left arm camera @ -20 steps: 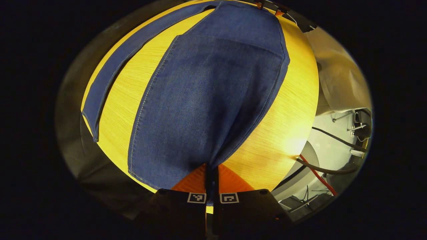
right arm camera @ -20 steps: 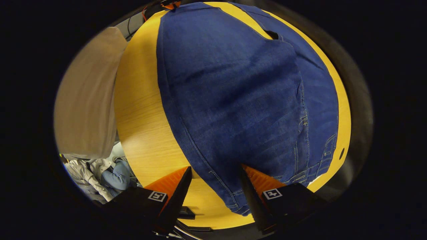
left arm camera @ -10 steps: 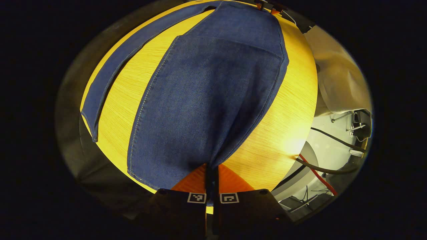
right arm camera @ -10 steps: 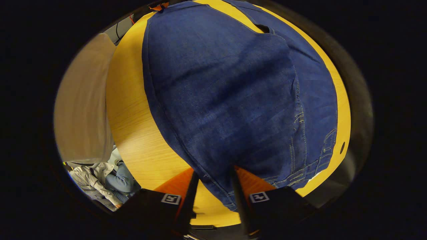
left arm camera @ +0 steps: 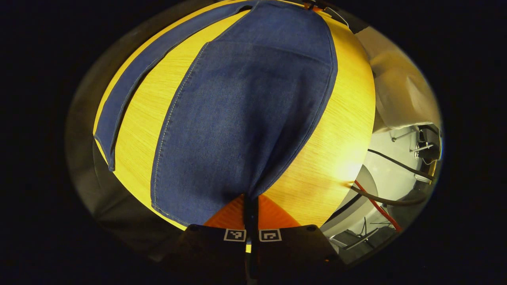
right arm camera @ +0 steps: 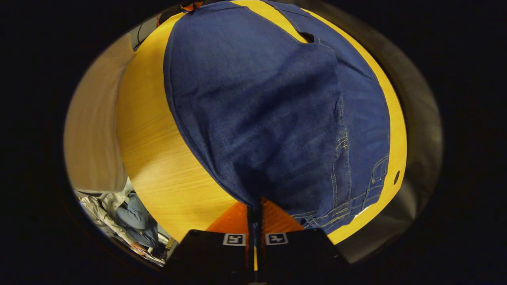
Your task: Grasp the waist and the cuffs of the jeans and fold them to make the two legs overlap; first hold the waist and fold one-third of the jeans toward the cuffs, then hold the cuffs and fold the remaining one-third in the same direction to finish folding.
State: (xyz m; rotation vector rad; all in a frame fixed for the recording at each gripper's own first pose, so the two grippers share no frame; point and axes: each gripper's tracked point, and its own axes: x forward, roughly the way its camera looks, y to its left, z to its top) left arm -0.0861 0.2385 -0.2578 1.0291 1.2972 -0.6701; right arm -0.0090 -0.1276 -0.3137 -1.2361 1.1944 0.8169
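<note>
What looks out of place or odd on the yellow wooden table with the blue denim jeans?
Nothing is damaged or spilled. The blue denim jeans lie with legs splayed apart on the yellow wooden table. The left gripper and right gripper each pinch the fabric.

Blue jeans point(left arm camera: 241, 118) (pale stitching) on yellow woodgrain table point(left arm camera: 336, 150).

denim edge pinched inside each claw hidden; jeans point(left arm camera: 245, 111) top cut off by picture edge

Yellow wooden table point(left arm camera: 340, 130), black cables point(left arm camera: 392, 202), red cable point(left arm camera: 376, 209)
</note>
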